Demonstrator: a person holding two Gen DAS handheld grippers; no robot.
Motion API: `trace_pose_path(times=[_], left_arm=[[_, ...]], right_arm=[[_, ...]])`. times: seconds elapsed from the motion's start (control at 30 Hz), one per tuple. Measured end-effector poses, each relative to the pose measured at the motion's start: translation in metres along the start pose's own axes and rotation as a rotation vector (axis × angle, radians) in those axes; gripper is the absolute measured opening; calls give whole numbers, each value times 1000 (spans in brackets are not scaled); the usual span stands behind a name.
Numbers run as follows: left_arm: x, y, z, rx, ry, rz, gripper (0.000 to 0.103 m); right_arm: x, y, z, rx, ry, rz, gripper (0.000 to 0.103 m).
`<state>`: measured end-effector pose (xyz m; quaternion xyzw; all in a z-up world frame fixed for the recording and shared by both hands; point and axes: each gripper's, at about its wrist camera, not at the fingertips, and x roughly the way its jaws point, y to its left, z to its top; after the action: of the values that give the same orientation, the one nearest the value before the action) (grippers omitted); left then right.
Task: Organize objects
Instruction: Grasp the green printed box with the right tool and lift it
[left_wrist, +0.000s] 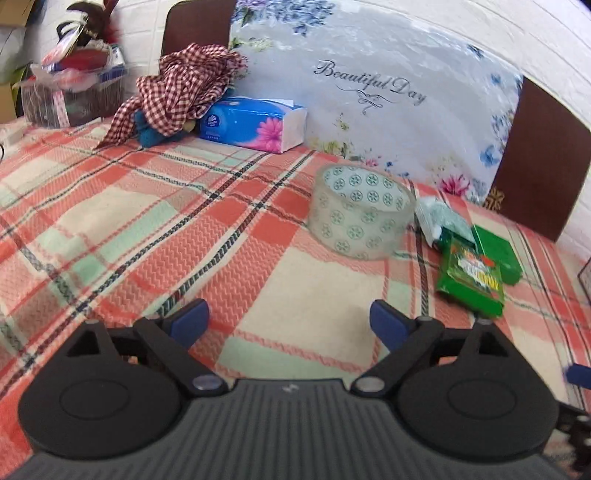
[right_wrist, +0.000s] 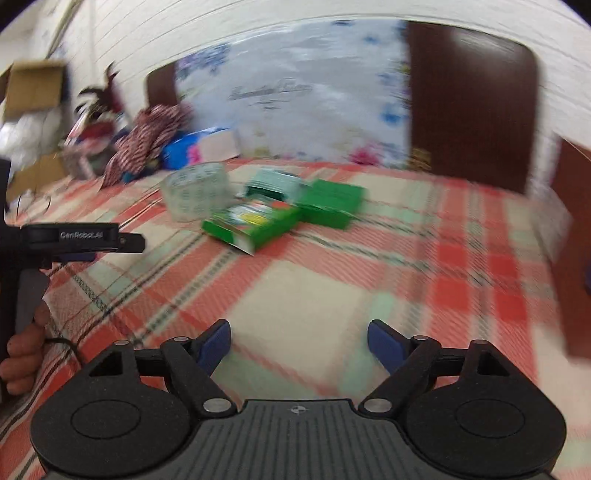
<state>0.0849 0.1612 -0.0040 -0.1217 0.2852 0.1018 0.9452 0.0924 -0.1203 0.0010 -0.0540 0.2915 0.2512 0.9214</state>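
A clear tape roll (left_wrist: 360, 212) with a green flower print stands on the plaid blanket (left_wrist: 147, 229). Right of it lie a printed green box (left_wrist: 471, 282), a plain green box (left_wrist: 496, 253) and a pale packet (left_wrist: 437, 218). My left gripper (left_wrist: 290, 321) hovers open over the blanket, short of the roll, nothing between its blue pads. The blurred right wrist view shows the tape roll (right_wrist: 197, 192), the printed green box (right_wrist: 253, 223), the plain green box (right_wrist: 330, 203) and a pale packet (right_wrist: 277, 182). My right gripper (right_wrist: 299, 347) is open and empty, well short of them.
A blue tissue pack (left_wrist: 253, 123) and a checked red cloth (left_wrist: 184, 88) lie at the back by a floral headboard (left_wrist: 369, 92). A cluttered basket (left_wrist: 70, 92) stands at the far left. The left gripper's body (right_wrist: 74, 240) and the hand holding it (right_wrist: 24, 350) show at the right view's left edge.
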Motion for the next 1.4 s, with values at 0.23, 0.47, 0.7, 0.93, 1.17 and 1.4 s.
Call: trace_pose_path(times=[0.23,0.47,0.7,0.93,1.17,1.4], left_arm=[[-3,1,-2,-14,-18,-76,98],[-5,5,-5,-48,-27,-112,100],[-3,6,-4,-55,-28,-118,100],[-2,1,-4,-26,-18,-101,101],[-5,-44,-5,147,56,-104,95],[-59,-180,-23,174,327,-674,91]], right_arm=[[53,29,48,-36,-24,-5,87],[85,28,60,69,5,-80,82],[59,23,41,5,-5,-88,60],[-43,-37,-26,112,6,-255,61],[-151,-113,-89,406,-14,-478,87],[-189,-98,-114,339,-22,-453,91]])
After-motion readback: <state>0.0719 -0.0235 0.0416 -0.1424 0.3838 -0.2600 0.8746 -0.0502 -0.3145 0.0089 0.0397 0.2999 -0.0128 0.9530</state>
